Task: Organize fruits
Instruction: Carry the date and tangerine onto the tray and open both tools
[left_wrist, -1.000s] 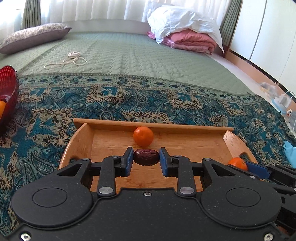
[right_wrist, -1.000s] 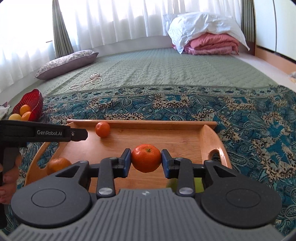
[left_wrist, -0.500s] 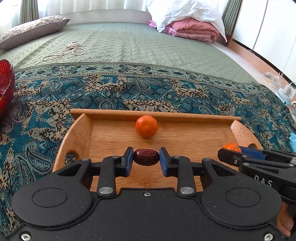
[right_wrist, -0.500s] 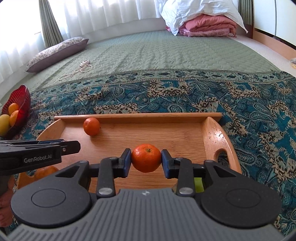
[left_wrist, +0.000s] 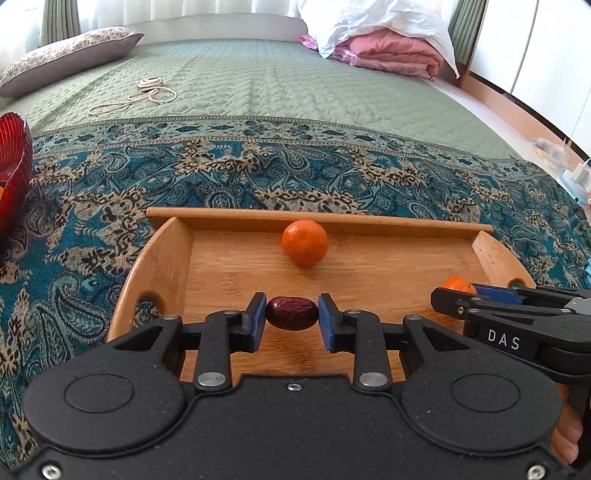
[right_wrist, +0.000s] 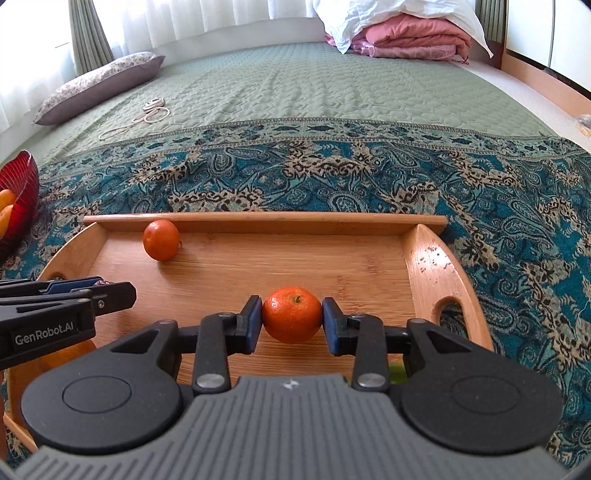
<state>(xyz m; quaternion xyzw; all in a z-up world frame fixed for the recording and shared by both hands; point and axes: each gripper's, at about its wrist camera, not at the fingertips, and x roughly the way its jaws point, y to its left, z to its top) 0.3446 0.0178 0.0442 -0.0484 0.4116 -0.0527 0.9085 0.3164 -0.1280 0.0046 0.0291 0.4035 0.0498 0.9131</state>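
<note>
My left gripper (left_wrist: 291, 314) is shut on a dark red date (left_wrist: 291, 313) and holds it over the wooden tray (left_wrist: 369, 280). My right gripper (right_wrist: 291, 315) is shut on an orange tangerine (right_wrist: 291, 314) over the same tray (right_wrist: 229, 269). A loose tangerine (left_wrist: 304, 242) lies against the tray's far wall; it also shows in the right wrist view (right_wrist: 161, 239). In the left wrist view the right gripper (left_wrist: 476, 295) enters from the right with its tangerine (left_wrist: 456, 284). Another orange fruit (right_wrist: 62, 354) lies in the tray, partly hidden under the left gripper (right_wrist: 110, 293).
A red bowl (right_wrist: 22, 184) with yellow and orange fruits stands left of the tray on the patterned blue cloth (left_wrist: 258, 173). A coiled cord (left_wrist: 147, 90) lies on the green quilt. A pillow (right_wrist: 99, 86) and folded bedding (right_wrist: 410, 35) lie at the back.
Both grippers have moved forward over the tray with their fruit held. The tray and loose tangerine look nearer; the right gripper reaches further into the left wrist view.
</note>
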